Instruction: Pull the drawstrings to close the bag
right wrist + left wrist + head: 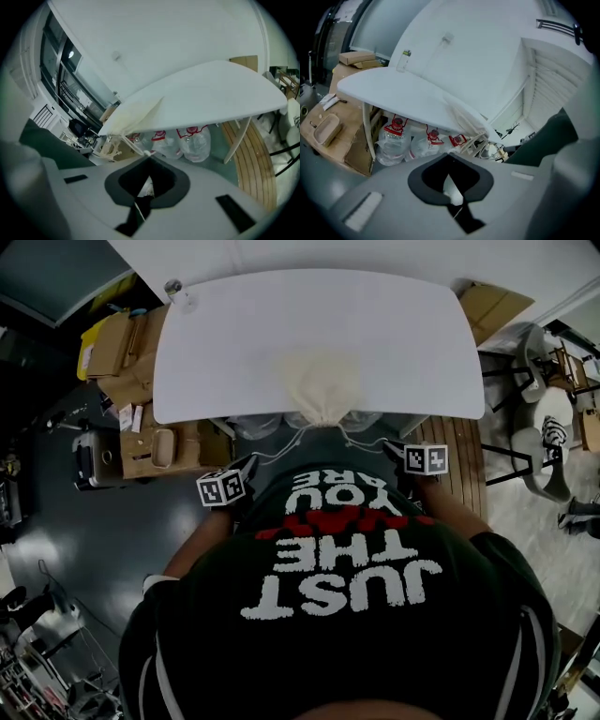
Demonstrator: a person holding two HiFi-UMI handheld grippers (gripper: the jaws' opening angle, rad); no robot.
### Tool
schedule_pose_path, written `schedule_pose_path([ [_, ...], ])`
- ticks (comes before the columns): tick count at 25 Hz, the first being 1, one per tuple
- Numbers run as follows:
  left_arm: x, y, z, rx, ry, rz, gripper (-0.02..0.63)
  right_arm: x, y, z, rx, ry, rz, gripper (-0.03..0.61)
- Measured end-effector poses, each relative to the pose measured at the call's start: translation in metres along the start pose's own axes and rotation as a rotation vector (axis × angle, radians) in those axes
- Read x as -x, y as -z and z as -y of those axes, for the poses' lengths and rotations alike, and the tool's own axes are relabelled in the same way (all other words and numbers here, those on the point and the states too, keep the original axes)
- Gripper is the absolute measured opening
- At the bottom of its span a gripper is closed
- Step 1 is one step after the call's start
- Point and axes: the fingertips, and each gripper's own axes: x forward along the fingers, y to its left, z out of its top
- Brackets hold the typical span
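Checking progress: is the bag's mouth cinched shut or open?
Apparently shut: the bag narrows to a tight gathered neck at the table edge.

Cream bag point(322, 382) on white table point(394, 334)

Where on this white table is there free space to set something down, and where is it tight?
The white table is bare on both sides of the cream cloth drawstring bag and behind it to the far edge. Only a small clear bottle stands at the far left corner. It is crowded off the left edge, where brown cardboard boxes pile up.
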Motion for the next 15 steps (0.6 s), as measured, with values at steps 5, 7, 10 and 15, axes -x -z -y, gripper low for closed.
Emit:
schedule_pose_path([
  [5, -0.001, -0.003, 0.001, -0.023, -0.001, -0.004, 0.008, -0.002, -0.005, -0.004, 0.016, -0.008, 0.009, 0.009],
  [7, 0.0, -0.01, 0.002, -0.032, 0.001, 0.013, 0.008, -0.001, -0.012, -0.004, 0.02, -0.01, 0.027, 0.009],
  [10, 0.0, -0.017, 0.005, -0.048, 0.007, 0.025, 0.008, 0.001, -0.017, -0.003, 0.015, -0.006, 0.039, 0.008],
  [15, -0.001, -0.019, 0.007, -0.049, 0.008, 0.026, 0.008, 0.002, -0.018, -0.002, 0.029, 0.0, 0.03, 0.008],
])
